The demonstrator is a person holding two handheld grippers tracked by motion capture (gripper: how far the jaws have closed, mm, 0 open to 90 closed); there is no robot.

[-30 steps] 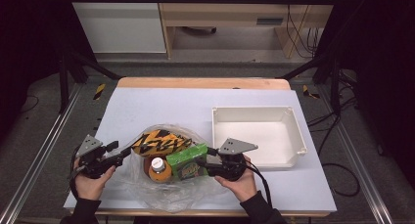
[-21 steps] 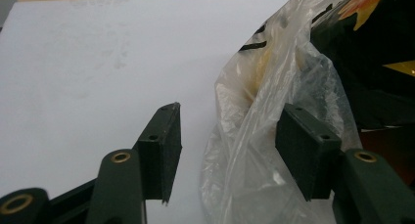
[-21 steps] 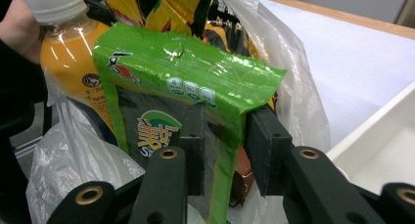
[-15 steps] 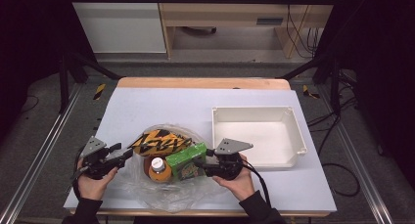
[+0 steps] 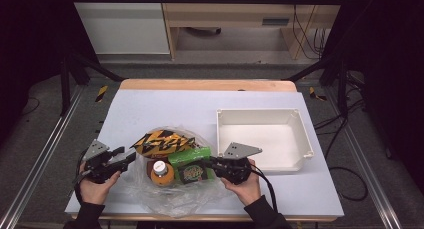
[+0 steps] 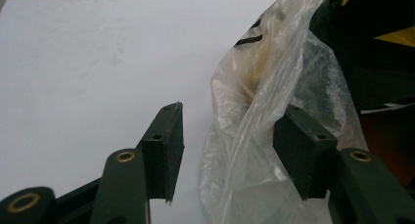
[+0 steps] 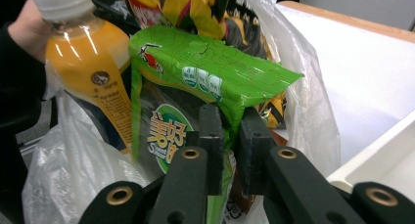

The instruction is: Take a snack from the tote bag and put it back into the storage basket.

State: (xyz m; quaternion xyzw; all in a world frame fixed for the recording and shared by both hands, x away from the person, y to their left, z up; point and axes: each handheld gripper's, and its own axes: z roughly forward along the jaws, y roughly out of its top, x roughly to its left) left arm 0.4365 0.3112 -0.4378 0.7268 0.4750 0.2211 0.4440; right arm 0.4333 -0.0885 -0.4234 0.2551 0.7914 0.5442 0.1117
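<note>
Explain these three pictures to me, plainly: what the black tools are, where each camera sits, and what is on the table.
A person sits at a white table with a hand-held two-jaw tool in each hand. The high view looks down from above; the other two cameras ride on the tools and look along their black jaws.

On the table lie a clear plastic bag and an empty white rectangular tray. In the bag are a green snack packet, an orange drink bottle with a white cap and a black-and-yellow snack packet.

The right gripper has just been closing and now pinches the green packet's edge. The left gripper stands open, with a fold of the bag between its jaws.
</note>
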